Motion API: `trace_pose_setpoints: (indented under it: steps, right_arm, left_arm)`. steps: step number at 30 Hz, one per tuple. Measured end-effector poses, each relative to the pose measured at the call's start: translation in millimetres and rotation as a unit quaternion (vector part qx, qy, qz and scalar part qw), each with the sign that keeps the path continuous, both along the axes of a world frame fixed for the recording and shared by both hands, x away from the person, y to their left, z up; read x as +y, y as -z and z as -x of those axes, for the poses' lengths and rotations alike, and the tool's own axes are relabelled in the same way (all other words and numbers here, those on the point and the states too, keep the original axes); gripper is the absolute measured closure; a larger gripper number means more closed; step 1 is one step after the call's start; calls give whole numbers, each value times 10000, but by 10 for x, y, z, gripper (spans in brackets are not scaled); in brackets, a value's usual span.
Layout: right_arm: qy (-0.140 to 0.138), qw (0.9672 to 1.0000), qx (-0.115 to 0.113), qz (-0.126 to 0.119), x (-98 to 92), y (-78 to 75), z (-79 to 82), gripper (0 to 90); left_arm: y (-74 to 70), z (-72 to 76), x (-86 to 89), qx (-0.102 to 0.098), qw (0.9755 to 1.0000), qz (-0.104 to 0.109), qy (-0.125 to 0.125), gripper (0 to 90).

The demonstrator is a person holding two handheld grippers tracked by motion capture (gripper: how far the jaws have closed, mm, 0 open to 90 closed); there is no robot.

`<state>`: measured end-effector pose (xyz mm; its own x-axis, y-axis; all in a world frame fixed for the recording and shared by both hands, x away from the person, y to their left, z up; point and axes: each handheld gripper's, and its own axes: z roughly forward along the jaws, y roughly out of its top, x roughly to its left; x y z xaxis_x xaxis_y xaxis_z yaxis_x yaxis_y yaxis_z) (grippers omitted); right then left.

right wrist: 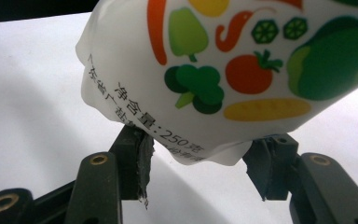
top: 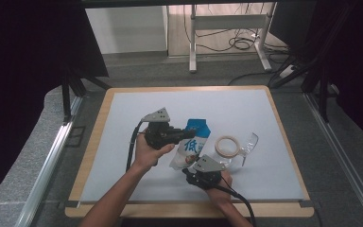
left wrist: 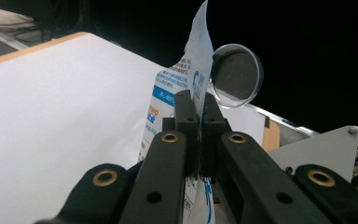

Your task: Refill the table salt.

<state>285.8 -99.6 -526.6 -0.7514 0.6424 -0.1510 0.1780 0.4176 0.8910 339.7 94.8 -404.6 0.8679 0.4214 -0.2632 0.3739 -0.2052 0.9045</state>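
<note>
A white and blue pouch [top: 193, 142] printed with vegetables is held up above the white mat between both grippers. My left gripper [top: 191, 134] is shut on its flat top edge; in the left gripper view the two jaws [left wrist: 199, 100] meet on the thin sheet of the pouch [left wrist: 177, 79]. My right gripper [top: 185, 169] comes in from the near side at the pouch's lower end. In the right gripper view the rounded bottom of the pouch [right wrist: 214, 70] sits between the jaws [right wrist: 200, 149], and both pads touch its sides.
A roll of tan tape [top: 227, 145] lies on the mat [top: 137, 104] right of the pouch, with a clear plastic dish [top: 248, 144] beside it. That dish [left wrist: 235, 74] appears behind the pouch in the left gripper view. The table's wooden rim [top: 94, 137] borders the mat.
</note>
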Motion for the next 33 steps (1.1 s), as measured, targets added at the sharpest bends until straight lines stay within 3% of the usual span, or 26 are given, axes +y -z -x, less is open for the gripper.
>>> trace_pose_setpoints:
  steps: [9, 13, 29, 33]
  right_arm:
    - [59, 10000, 55, -35, -31, -5, 25, 470]
    - [91, 9997, 180, -148, -50, -5, 24, 470]
    - [221, 9977, 474, -440, -86, -8, -34, 470]
    - [279, 9969, 507, -537, -107, -25, -46, 470]
  left_arm:
    - [-3, -73, -125, 44, 9999, -94, 115, 900]
    - [-2, -118, -177, 92, 9998, -136, 146, 900]
    - [-61, -305, -412, 271, 9975, -588, 295, 900]
    - [-100, -326, -469, 210, 9969, -689, 318, 900]
